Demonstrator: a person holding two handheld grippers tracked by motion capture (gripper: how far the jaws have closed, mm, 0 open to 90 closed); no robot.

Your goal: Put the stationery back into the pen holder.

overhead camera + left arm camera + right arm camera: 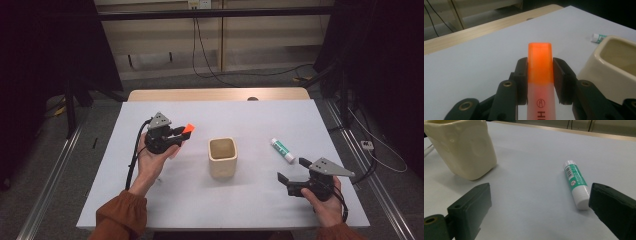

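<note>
Left gripper view: left gripper (540, 75) clamps the orange highlighter (540, 75); right gripper (536, 207) gapes wide, seemingly holding nothing, beside the glue stick (575, 184).

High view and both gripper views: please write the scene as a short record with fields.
surface: white table
left gripper: shut on orange highlighter, held above the table, left of the cup
right gripper: open, holds nothing
cup: cream, square mouth, upright, mid table
glue stick: white and green, lying flat, right of the cup, just ahead of the right gripper
</note>
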